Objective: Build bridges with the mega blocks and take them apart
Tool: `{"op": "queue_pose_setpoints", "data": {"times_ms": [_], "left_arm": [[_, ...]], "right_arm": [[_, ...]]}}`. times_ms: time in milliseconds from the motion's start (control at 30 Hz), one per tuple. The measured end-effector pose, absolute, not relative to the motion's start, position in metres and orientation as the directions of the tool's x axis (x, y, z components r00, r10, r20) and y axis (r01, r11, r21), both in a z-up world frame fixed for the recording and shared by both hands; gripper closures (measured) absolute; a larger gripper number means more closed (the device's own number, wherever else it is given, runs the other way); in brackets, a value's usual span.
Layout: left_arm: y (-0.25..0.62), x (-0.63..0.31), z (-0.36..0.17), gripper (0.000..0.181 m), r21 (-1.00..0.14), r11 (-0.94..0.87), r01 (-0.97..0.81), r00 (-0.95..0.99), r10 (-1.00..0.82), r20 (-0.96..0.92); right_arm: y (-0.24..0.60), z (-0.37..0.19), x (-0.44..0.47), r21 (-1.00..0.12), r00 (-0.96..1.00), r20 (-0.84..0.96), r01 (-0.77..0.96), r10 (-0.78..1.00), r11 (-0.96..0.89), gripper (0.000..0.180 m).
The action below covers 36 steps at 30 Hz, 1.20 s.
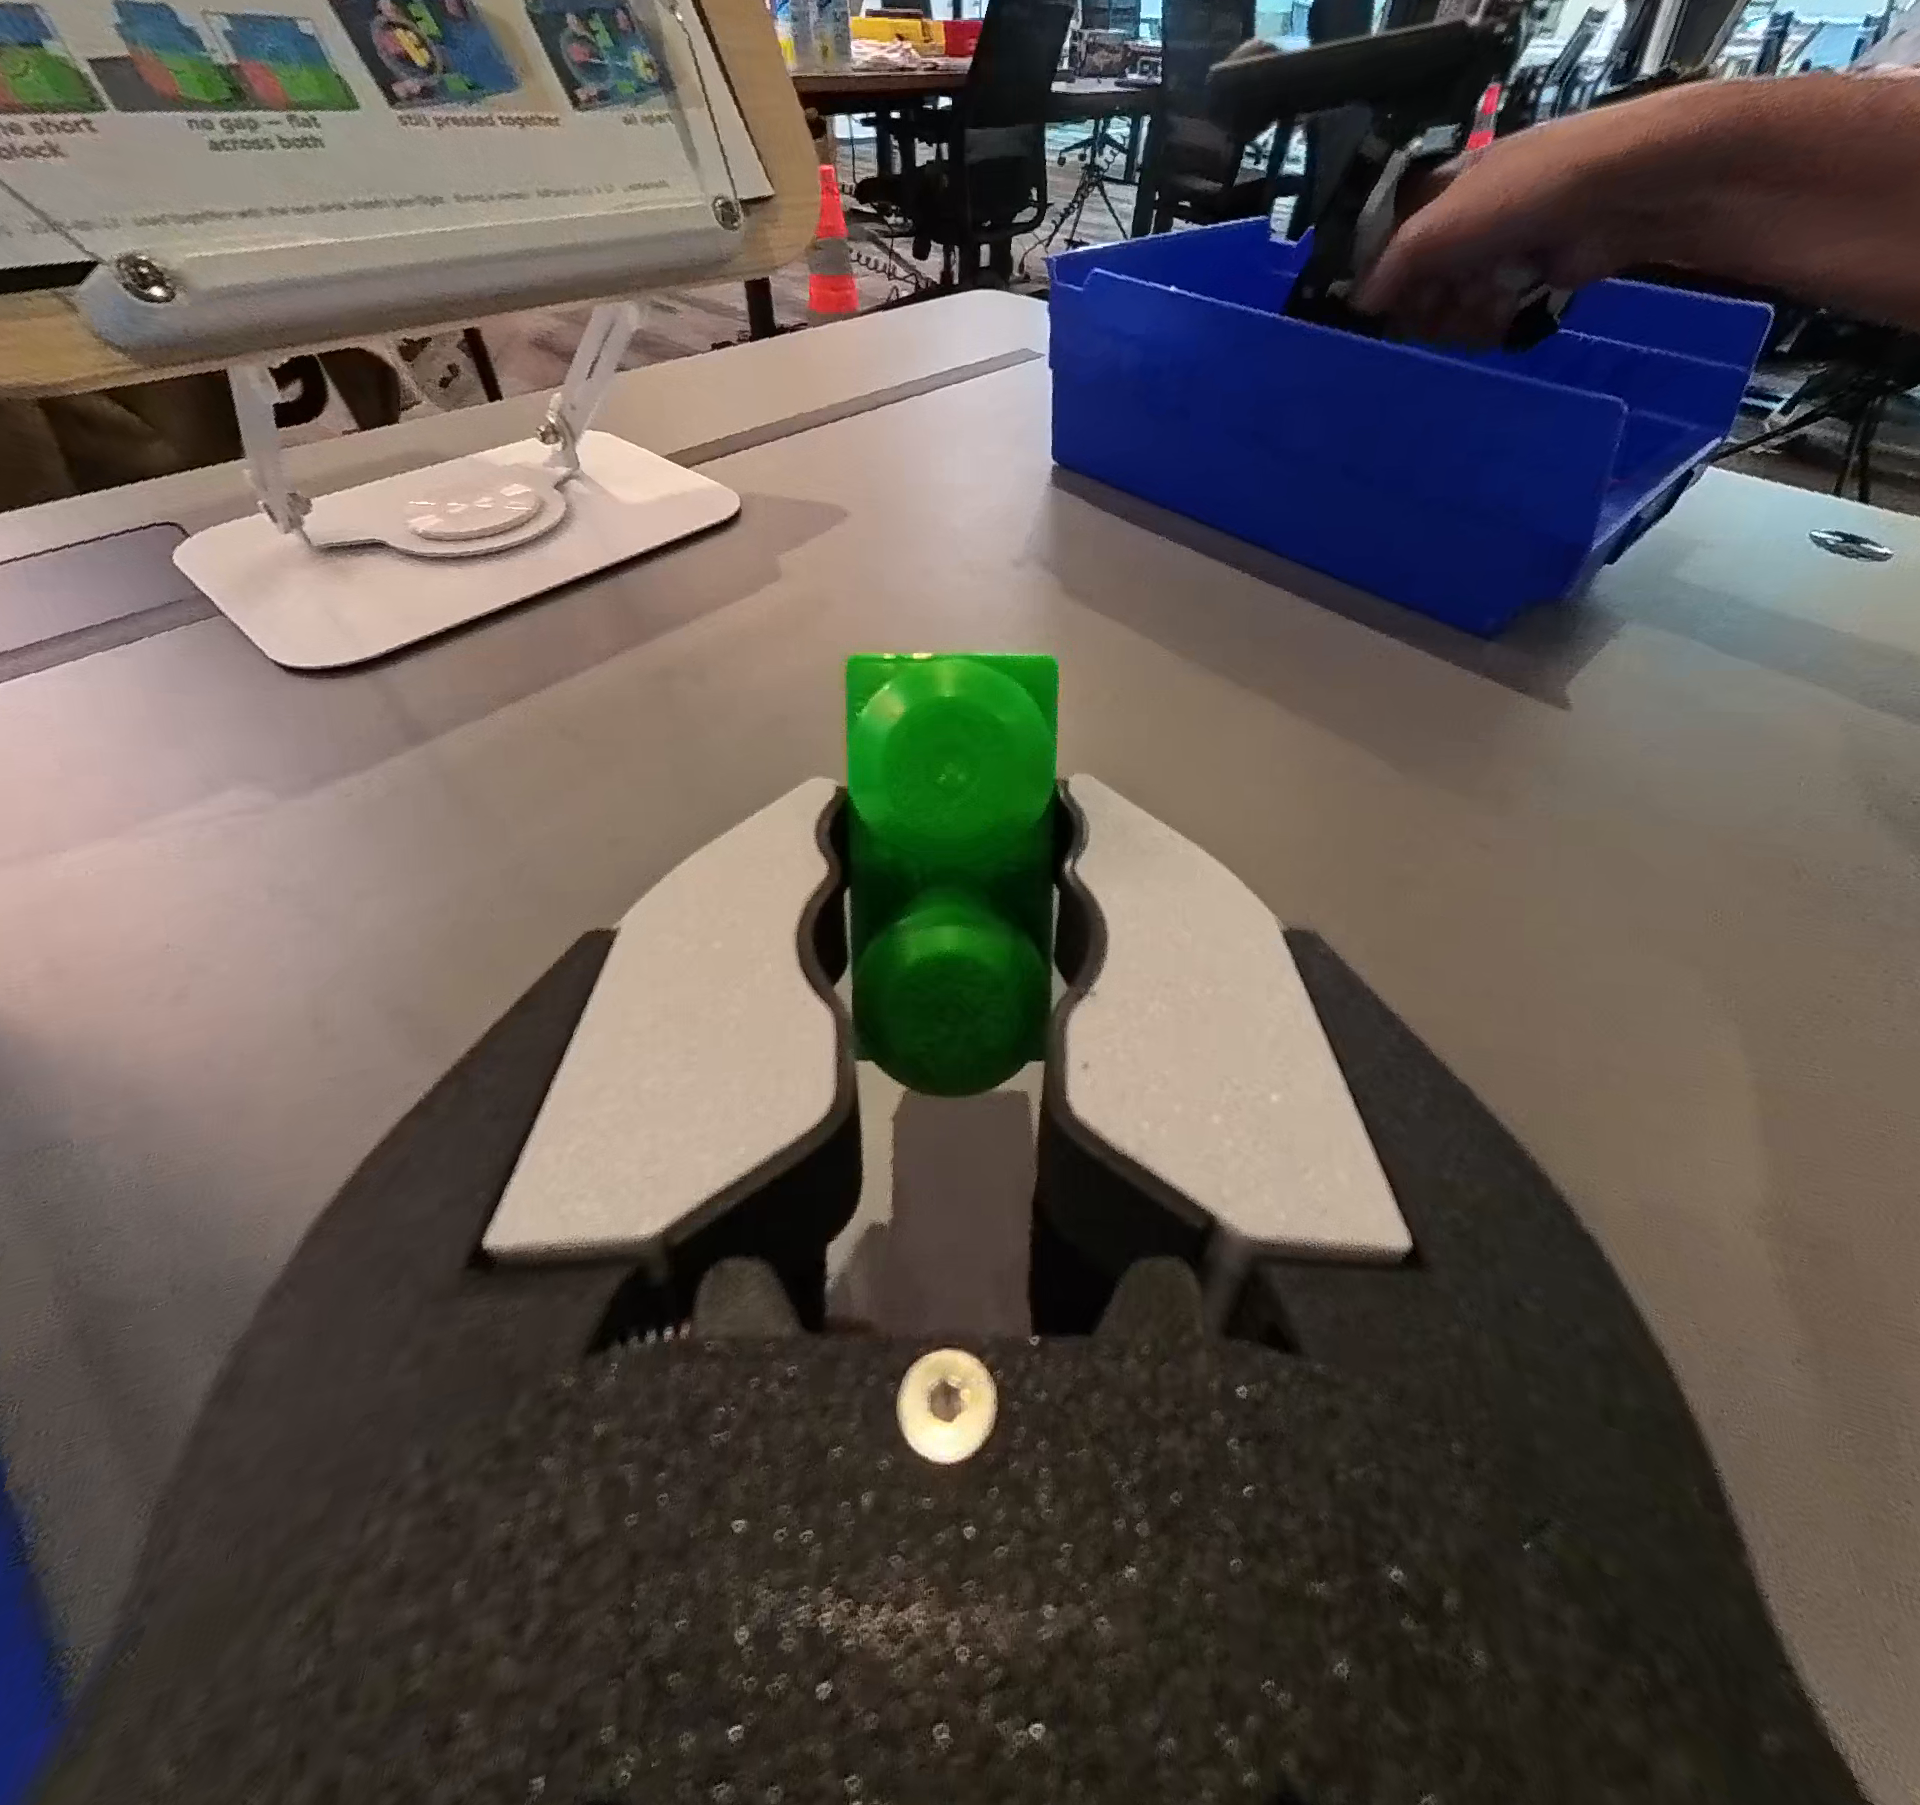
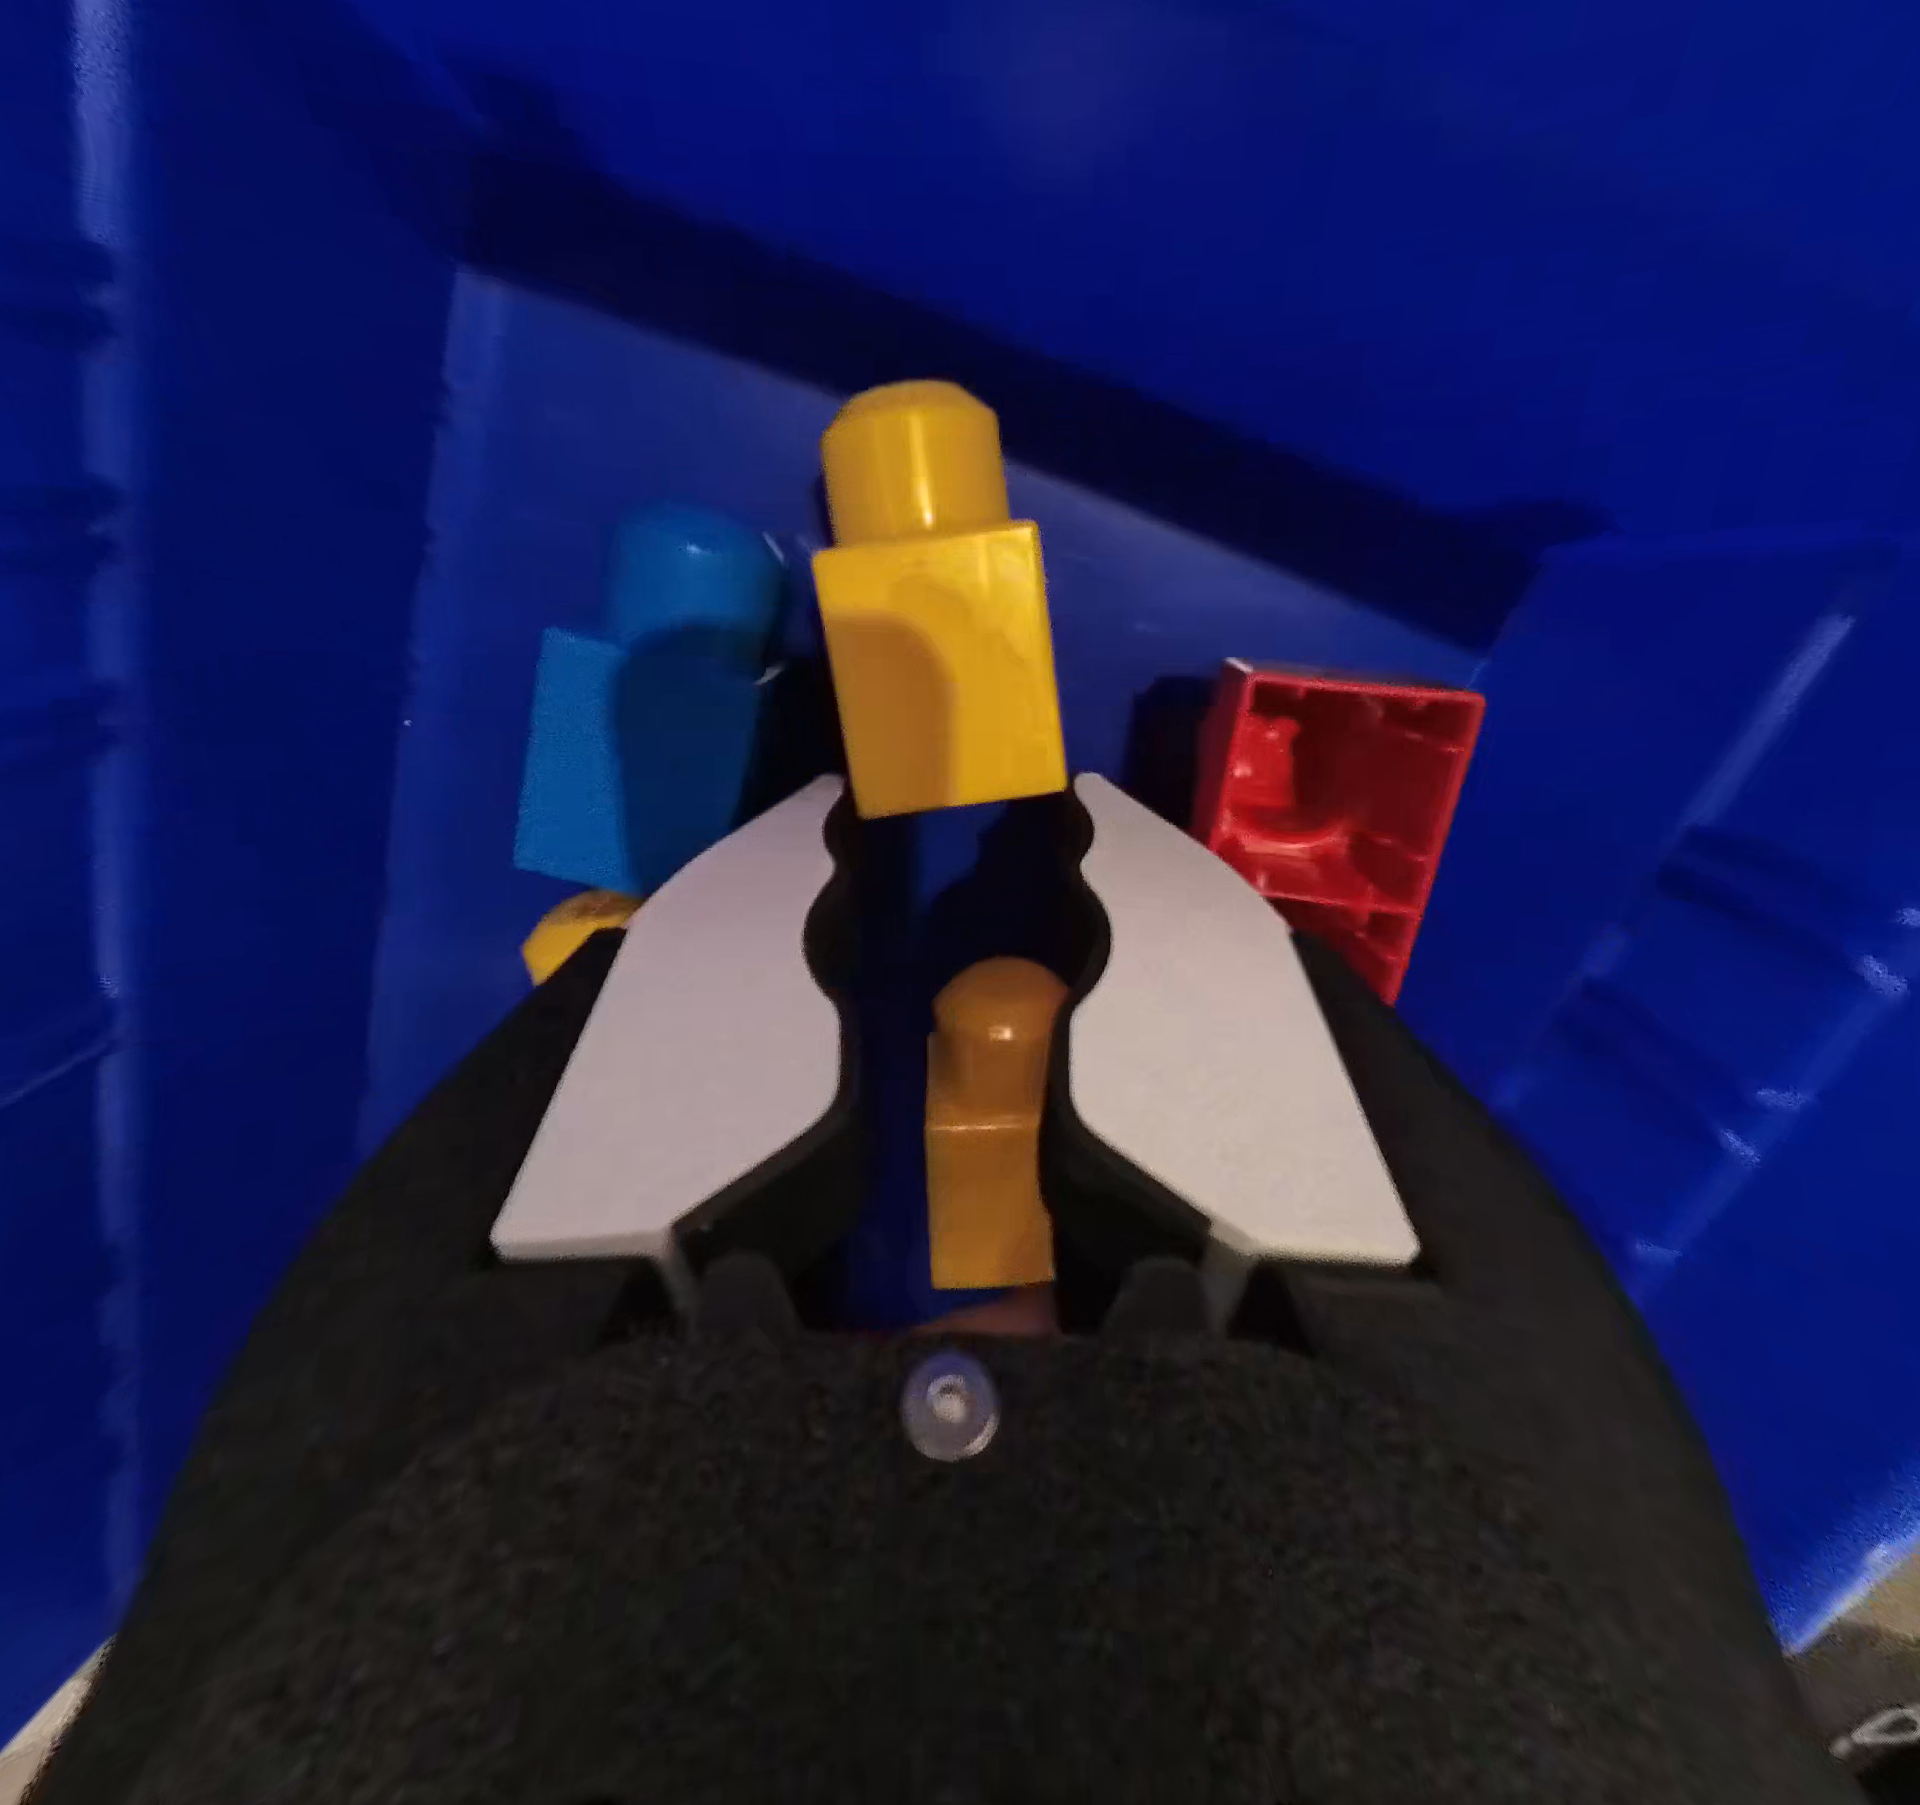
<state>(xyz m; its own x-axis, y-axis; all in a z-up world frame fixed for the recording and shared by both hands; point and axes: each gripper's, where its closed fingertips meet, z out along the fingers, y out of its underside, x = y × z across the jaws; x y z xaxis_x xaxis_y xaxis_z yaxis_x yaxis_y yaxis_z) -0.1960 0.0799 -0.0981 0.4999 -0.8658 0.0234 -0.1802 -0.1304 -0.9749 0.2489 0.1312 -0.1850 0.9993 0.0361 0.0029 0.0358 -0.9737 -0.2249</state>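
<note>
Left tool (image 1: 951,882): closed on the green block, one finger pressed to each long side; held above the table.
Green block (image 1: 948,820): two-stud piece, clamped between the left tool's fingers, both round studs facing the camera, one stud nearer and one farther along the fingers.
Right tool (image 2: 954,820): jaws parted, nothing clamped; lowered inside the blue bin. Also seen from the left wrist view (image 1: 1392,228), gripped by a person's hand (image 1: 1475,249) and reaching down into the bin.
Yellow block, upper (image 2: 940,654): single-stud piece just beyond the right tool's fingertips, stud pointing away from the camera; whether the fingertips touch it cannot be told.
Yellow block, lower (image 2: 987,1132): single-stud piece seen in the gap between the fingers, close to the right finger; lies on the bin floor below them.
Blue block (image 2: 644,706): single-stud piece, left of the upper yellow block, partly hidden by the left finger.
Red block (image 2: 1340,799): right of the fingers, hollow underside turned toward the camera.
Blue bin (image 1: 1340,467): open-topped, on the table, right of and beyond the left tool.
Table (image 1: 1351,872): grey, flat.
Instruction stand (image 1: 416,508): white base and tilted printed sheet, far left on the table.
</note>
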Motion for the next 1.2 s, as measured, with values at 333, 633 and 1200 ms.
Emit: {"op": "queue_pose_setpoints", "data": {"times_ms": [333,633,1200], "left_arm": [[0.079,-0.196,-0.098,0.145,-0.975,-0.136,-0.178,0.493,-0.87,0.032],[0.083,-0.201,-0.098,0.146,-0.975,-0.15,-0.166,0.503,-0.863,0.048],[0.09,-0.208,-0.1,0.146,-0.972,-0.134,-0.193,0.549,-0.836,0.007]], "right_arm": [[0.128,-0.166,0.256,-0.295,0.995,0.082,0.081,0.059,-0.952,0.135],[0.081,0.011,0.075,-0.951,0.952,0.02,0.112,0.305,-0.287,0.124],[0.066,-0.103,-0.052,-0.939,0.837,-0.284,-0.142,0.468,-0.315,0.121]]}}
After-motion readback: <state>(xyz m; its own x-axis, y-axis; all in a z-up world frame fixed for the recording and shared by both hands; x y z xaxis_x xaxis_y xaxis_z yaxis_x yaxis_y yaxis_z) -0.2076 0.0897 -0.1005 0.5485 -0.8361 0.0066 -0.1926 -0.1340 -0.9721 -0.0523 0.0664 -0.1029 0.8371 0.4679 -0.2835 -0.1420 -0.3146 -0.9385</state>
